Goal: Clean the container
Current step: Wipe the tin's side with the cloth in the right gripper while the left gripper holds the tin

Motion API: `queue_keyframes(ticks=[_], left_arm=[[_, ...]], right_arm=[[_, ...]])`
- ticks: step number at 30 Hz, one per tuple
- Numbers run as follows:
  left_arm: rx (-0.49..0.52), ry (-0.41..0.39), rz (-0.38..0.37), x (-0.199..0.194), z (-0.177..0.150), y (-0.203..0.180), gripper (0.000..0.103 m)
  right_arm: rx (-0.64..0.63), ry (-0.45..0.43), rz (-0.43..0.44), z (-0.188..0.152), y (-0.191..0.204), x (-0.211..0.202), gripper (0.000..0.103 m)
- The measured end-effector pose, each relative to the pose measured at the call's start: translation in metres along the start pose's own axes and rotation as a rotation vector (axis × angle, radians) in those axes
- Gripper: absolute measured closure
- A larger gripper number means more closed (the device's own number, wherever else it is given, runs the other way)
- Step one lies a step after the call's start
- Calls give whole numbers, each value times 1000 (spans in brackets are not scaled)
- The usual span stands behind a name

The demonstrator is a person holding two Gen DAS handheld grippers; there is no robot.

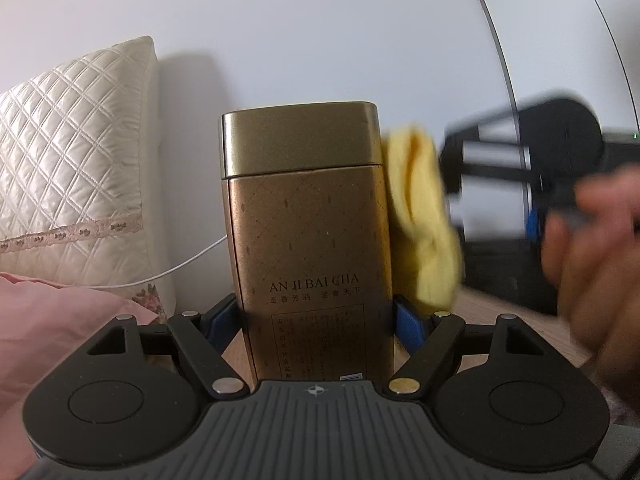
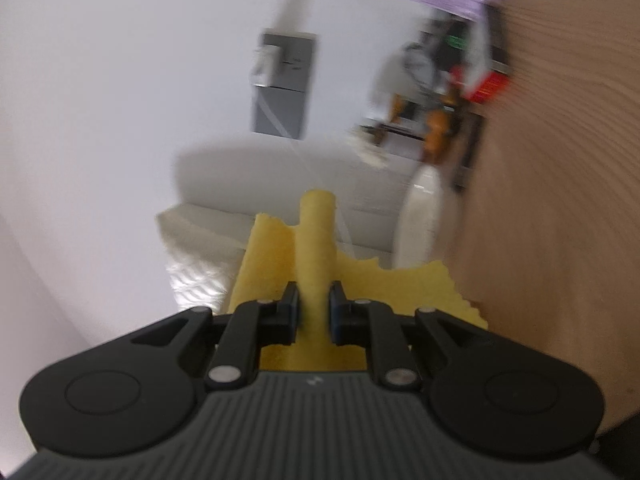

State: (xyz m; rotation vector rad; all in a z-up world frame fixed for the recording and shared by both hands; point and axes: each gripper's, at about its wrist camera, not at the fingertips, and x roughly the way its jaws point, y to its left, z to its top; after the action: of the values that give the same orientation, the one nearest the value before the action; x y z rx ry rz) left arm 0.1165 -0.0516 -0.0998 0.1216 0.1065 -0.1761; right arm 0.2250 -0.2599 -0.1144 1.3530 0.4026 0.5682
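A tall gold tea tin [image 1: 308, 240] with a lid stands upright in the left wrist view. My left gripper [image 1: 316, 316] is shut on its lower body. A yellow cloth [image 1: 424, 216] hangs against the tin's right side, held by my right gripper [image 1: 452, 168], which shows blurred at the right. In the right wrist view my right gripper [image 2: 314, 308] is shut on a fold of the yellow cloth [image 2: 316, 240]; the tin is not in that view.
A quilted cream pillow [image 1: 72, 168] and pink bedding [image 1: 52, 320] lie at the left, with a white cable [image 1: 180, 268]. A wooden surface [image 1: 500, 320] lies under the tin. In the right wrist view a wood panel [image 2: 560, 200] stands right, with a white bottle [image 2: 424, 220] and a grey wall box [image 2: 280, 84].
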Motion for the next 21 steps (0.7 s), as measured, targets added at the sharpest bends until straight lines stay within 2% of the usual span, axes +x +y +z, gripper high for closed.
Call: queue_keyframes(ticks=[3, 5, 9, 14, 18, 21], left_arm=[[0, 1, -3, 0, 0, 0, 22], [0, 2, -4, 0, 1, 0, 22], [0, 0, -3, 0, 1, 0, 22], [2, 0, -2, 0, 0, -1, 22], [3, 3, -3, 0, 1, -1, 22], [2, 3, -5, 0, 1, 0, 22]], right_arm=[[-27, -14, 60, 5, 18, 3, 87], [-66, -20, 59, 6, 23, 4, 87], [-60, -13, -6, 3, 4, 4, 87], [8, 7, -84, -5, -29, -3, 87], [-16, -2, -37, -2, -15, -1, 87], [-92, -19, 20, 3, 10, 4, 87]])
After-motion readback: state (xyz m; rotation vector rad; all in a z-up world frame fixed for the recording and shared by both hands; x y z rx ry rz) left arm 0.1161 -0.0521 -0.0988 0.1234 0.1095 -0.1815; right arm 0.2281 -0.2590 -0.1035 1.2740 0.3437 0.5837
